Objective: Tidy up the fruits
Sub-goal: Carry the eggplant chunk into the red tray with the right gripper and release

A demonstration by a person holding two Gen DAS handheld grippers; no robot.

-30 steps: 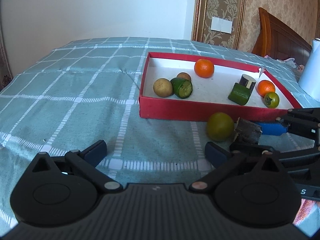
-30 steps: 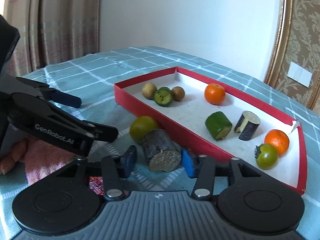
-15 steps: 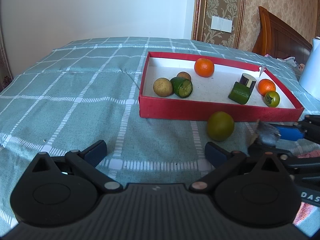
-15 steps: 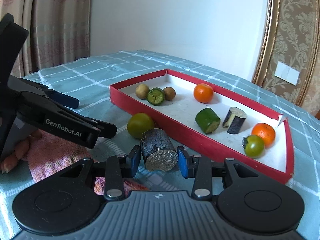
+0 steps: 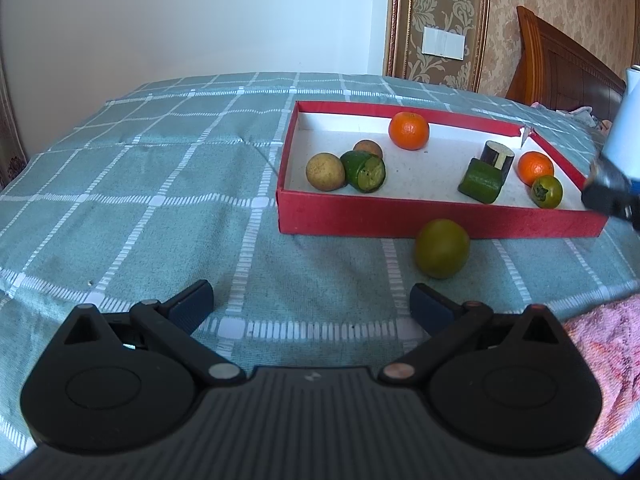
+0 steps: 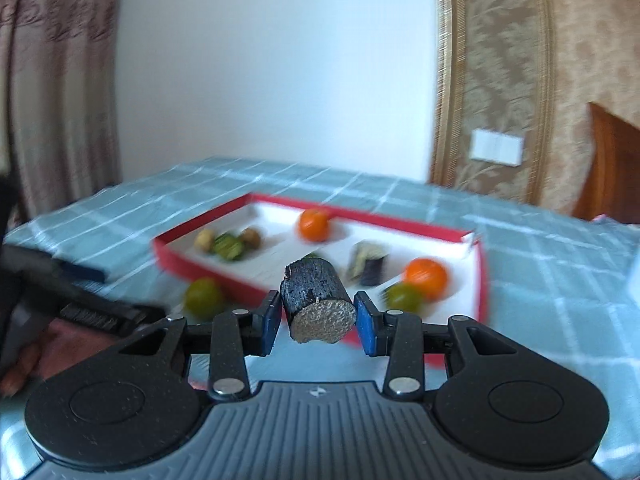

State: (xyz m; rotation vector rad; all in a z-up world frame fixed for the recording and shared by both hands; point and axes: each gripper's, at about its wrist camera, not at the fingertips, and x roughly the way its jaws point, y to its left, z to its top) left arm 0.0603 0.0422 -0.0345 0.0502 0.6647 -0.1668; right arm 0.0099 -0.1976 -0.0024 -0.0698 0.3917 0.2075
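Observation:
My right gripper (image 6: 318, 316) is shut on a dark cut piece with a rough pale end (image 6: 316, 300), held in the air in front of the red tray (image 6: 484, 280). In the left wrist view the red tray (image 5: 440, 216) holds two oranges (image 5: 409, 131), a brown fruit (image 5: 325, 171), green cut pieces (image 5: 365, 165), a dark piece (image 5: 497, 155) and a green persimmon (image 5: 547, 191). A yellow-green fruit (image 5: 441, 253) lies on the cloth just outside the tray's near wall. My left gripper (image 5: 312, 306) stands open and empty, low over the cloth.
A teal checked cloth (image 5: 160, 184) covers the table. A pink towel (image 5: 608, 352) lies at the near right. A white object (image 5: 628, 128) stands at the right edge beyond the tray. A wooden headboard (image 5: 560, 64) stands behind.
The right gripper lifted the dark cut piece off the cloth and carried it up and toward the tray's right end. The left gripper stayed still.

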